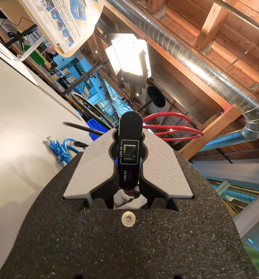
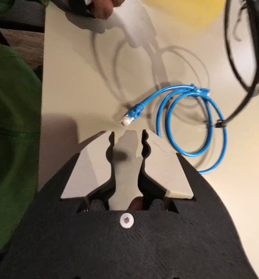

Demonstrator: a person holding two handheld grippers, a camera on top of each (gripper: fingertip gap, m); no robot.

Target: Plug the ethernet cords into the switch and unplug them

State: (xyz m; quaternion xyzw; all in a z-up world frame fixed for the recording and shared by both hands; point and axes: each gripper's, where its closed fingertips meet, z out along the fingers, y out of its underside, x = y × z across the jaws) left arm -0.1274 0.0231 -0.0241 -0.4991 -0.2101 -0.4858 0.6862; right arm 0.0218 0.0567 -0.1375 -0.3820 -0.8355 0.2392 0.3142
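Between the left tongs (image 1: 129,151), clamped tight, sits the black switch (image 1: 129,152); the right tongs (image 2: 128,135) gape apart above the counter (image 2: 80,90), just short of the blue cord's plug (image 2: 128,120).

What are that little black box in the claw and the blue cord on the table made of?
The black box looks like smooth, slightly glossy hard plastic or coated metal; its face shines evenly. The blue cord looks like flexible rubbery plastic sheathing, since it coils in loops, with a clear hard-plastic plug at its end.
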